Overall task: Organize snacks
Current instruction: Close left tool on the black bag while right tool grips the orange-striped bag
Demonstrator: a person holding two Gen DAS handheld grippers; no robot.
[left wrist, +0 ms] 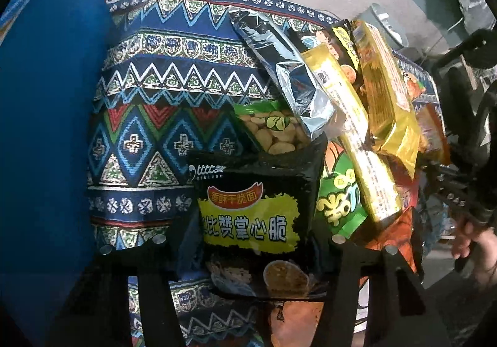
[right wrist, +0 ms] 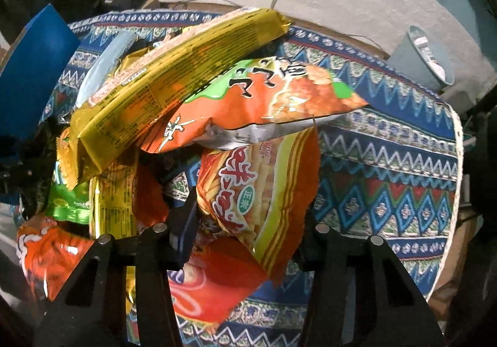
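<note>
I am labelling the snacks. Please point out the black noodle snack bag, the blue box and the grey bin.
black noodle snack bag (left wrist: 248,216), left wrist view, yellow label.
blue box (left wrist: 46,129), left wrist view, broad side.
grey bin (right wrist: 417,62), right wrist view, outer wall.

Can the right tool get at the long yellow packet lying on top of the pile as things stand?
Probably not right away. The right tool looks shut on the orange striped bag, so it is occupied. The long yellow packet itself lies uncovered on top of the pile, resting over the orange and green bag.
</note>
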